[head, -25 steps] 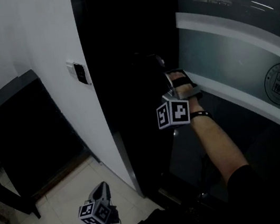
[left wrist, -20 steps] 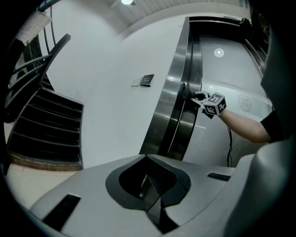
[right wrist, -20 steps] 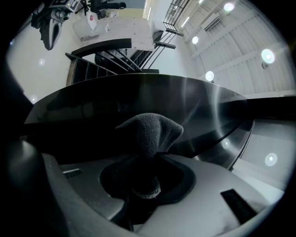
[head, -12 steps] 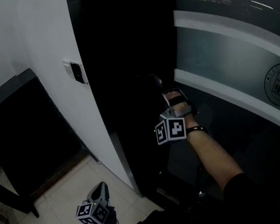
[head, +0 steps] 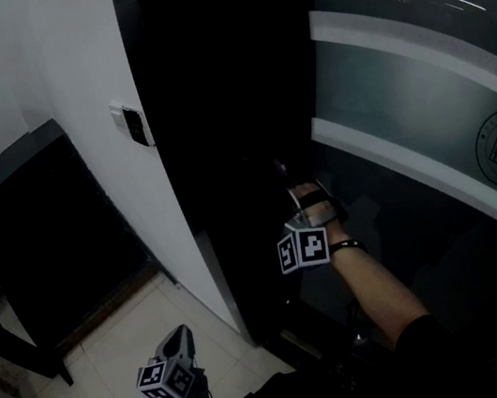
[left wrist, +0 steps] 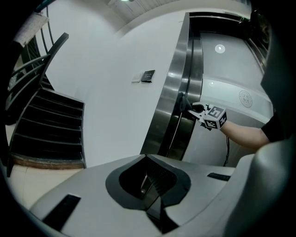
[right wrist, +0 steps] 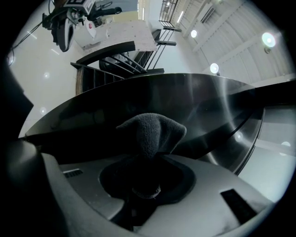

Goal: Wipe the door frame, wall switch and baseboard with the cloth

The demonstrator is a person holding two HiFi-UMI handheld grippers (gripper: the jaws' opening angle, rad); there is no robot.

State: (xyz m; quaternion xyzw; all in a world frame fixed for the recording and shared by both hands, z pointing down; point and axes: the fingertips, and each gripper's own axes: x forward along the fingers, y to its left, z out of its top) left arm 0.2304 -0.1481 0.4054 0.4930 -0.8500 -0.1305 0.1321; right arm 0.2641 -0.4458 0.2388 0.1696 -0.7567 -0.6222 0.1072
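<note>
A dark grey cloth [right wrist: 150, 132] bunches out of my right gripper [right wrist: 147, 159], which is shut on it. The cloth presses against the dark shiny metal door frame [right wrist: 194, 99]. In the head view the right gripper [head: 290, 186] is held about halfway up the door frame [head: 221, 150]. The wall switch [head: 134, 126] sits on the white wall to its left, also seen as the wall switch [left wrist: 148, 75] in the left gripper view. My left gripper [head: 181, 333] hangs low over the tiled floor, shut with nothing in it.
A glass door [head: 422, 105] with a frosted band and a round emblem stands right of the frame. A dark staircase [left wrist: 46, 125] rises at the left against the white wall [head: 63, 64]. Pale floor tiles [head: 115, 360] lie below. A cable runs along my right arm.
My right gripper has slid down the door frame with the cloth in it. The left gripper has hardly moved.
</note>
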